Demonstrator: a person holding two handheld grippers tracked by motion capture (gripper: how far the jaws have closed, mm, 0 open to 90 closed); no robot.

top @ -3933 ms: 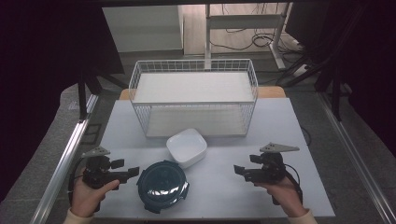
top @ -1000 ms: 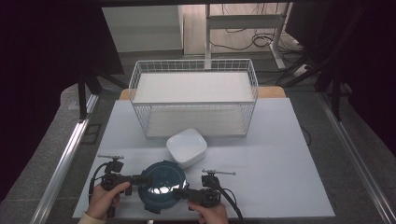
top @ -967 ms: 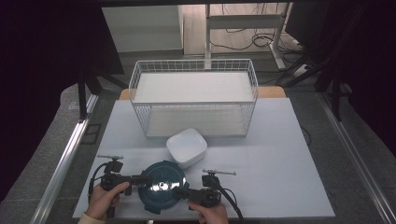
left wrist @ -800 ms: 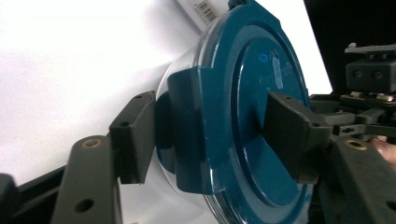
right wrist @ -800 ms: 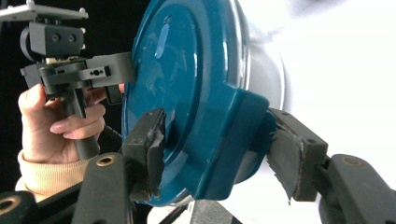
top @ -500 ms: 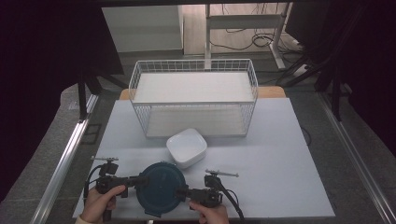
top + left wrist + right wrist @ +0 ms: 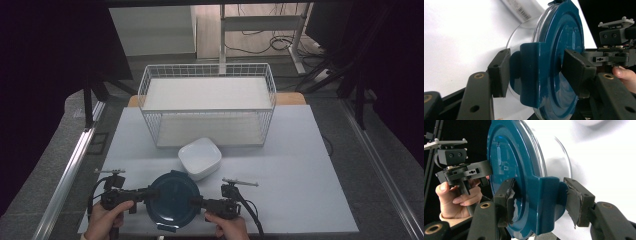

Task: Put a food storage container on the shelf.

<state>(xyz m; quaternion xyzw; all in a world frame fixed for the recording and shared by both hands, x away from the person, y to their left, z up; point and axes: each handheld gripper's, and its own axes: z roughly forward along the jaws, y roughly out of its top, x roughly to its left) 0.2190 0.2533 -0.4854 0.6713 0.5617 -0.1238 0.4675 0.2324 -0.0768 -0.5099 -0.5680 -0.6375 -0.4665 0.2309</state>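
Since earlier: both my grippers have come in from the table's sides to the container [image 7: 173, 199] between them, and its blue lid now tips up on the left, where my left hand has lifted a little. Both pairs of jaws have just been closing, each with a lid clip between them.
Left gripper [image 7: 143, 193]: clamped on the left clip [image 7: 534, 75]; one pad sits on the lid's top face, the other under the clip against the clear wall.
Right gripper [image 7: 197, 202]: clamped on the right clip [image 7: 546, 202], pads above and below it. The pad rubber looks torn, so I trust this grip less.
Container: held between my two grippers at the table's near edge, straight ahead of each pair of jaws, close behind it the white bowl [image 7: 200, 157].
Step in hand: as I judge it, a two-handed lift of the lidded container, likely toward the wire basket [image 7: 207, 105] beyond the bowl.
How to do it well: bring the right hand up to match the left so the lid levels out. Keep both squeezes even; the clips are hinged and may flip open if I pull outward. Rise straight first, then go forward over the bowl.
Risk: a clip popping loose and the clear tub dropping away.
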